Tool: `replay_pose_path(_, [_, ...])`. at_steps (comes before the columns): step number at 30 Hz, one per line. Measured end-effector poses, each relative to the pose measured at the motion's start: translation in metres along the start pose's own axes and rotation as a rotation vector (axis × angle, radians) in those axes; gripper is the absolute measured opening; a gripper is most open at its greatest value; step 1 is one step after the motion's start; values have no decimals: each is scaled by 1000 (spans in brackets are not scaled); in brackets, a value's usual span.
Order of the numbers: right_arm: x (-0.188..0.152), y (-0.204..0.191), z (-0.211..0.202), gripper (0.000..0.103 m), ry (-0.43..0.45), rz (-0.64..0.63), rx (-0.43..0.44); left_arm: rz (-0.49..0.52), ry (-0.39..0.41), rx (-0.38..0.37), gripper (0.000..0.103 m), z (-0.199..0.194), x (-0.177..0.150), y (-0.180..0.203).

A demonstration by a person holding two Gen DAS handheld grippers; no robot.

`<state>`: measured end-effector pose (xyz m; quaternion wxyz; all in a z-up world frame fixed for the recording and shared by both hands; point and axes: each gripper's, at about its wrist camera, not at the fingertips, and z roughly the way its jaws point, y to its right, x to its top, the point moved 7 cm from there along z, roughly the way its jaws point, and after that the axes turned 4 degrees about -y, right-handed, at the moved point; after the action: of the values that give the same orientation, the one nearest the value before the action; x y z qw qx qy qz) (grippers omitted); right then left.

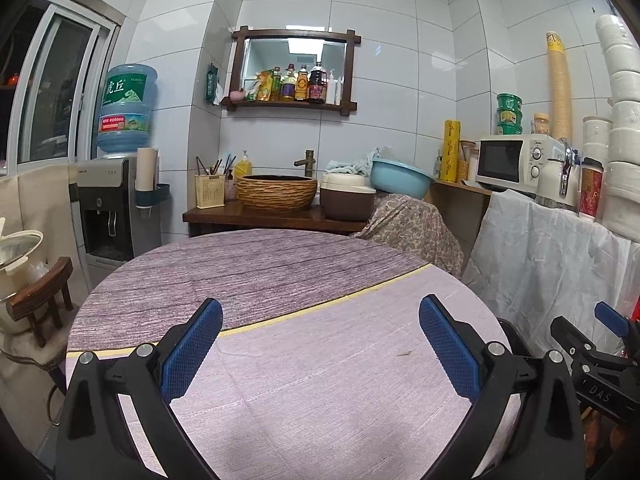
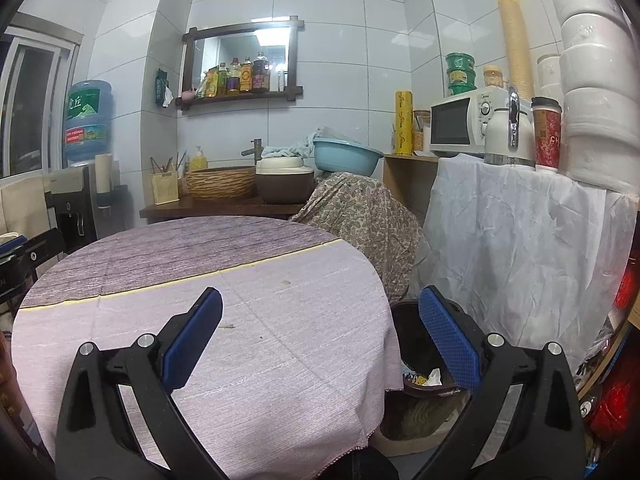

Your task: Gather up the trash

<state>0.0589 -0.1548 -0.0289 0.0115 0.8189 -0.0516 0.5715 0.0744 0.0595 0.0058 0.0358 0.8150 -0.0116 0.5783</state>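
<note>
Both my claws are spread wide and carry nothing: my left gripper (image 1: 320, 344) hangs over the round table (image 1: 280, 380) with only bare cloth between its blue pads (image 1: 192, 348), and my right gripper (image 2: 320, 340) is the same, straddling the table's right edge. No trash to pick shows on the tablecloth ahead of either claw, only a few small dark specks (image 2: 228, 325) just ahead of my right claw's left pad, too small to tell crumbs from stains. What the next move turns on is the trash bin (image 2: 424, 384): it stands on the floor below and to the right of the table rim, directly under my right claw's right pad (image 2: 448, 340), with crumpled paper and wrappers (image 2: 430, 378) already lying inside. From my left claw the bin is far off to the right, mostly hidden behind my own right finger and the table edge, so the right hand is clearly the nearer one for any drop. My right claw shows at the far right of the left wrist view (image 1: 600, 344), beside and slightly ahead of my left. My guess is collecting is at or near its end, since nothing graspable is left in front of me; if more exists, it lies outside both views.
</note>
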Motion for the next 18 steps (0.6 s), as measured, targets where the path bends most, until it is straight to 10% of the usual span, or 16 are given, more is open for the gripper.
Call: replay_pose_path(18, [-1,1,3,97,-11,5,3,-3,-7,17,98,0,1,-3])
